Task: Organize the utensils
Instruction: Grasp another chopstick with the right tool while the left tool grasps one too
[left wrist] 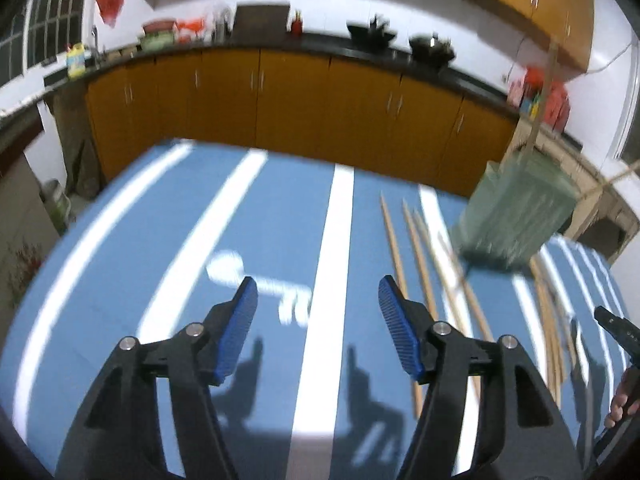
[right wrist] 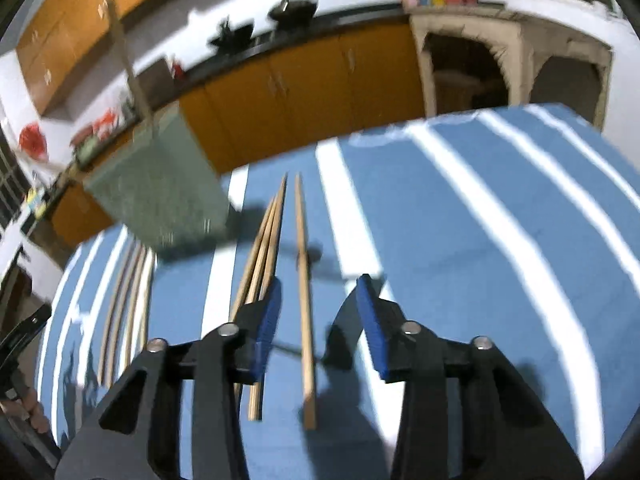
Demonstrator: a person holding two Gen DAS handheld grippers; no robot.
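Several wooden chopsticks [right wrist: 305, 300] lie lengthwise on the blue and white striped tablecloth [right wrist: 480, 240]. One single chopstick runs between the jaws of my right gripper [right wrist: 318, 292], which is open above it; a bundle of three [right wrist: 262, 264] lies under its left finger. More chopsticks [right wrist: 124, 304] lie further left. A green perforated utensil holder [right wrist: 160, 188] with one chopstick standing in it sits at the far left of the table. In the left wrist view my left gripper [left wrist: 318, 292] is open and empty over the cloth, with chopsticks [left wrist: 420, 264] and the holder [left wrist: 516, 216] to its right.
A white spoon [left wrist: 256, 280], blurred, lies on the cloth just ahead of my left gripper. Orange kitchen cabinets [left wrist: 296, 100] with a black counter stand beyond the table's far edge. The right gripper's tip [left wrist: 616, 328] shows at the right edge of the left wrist view.
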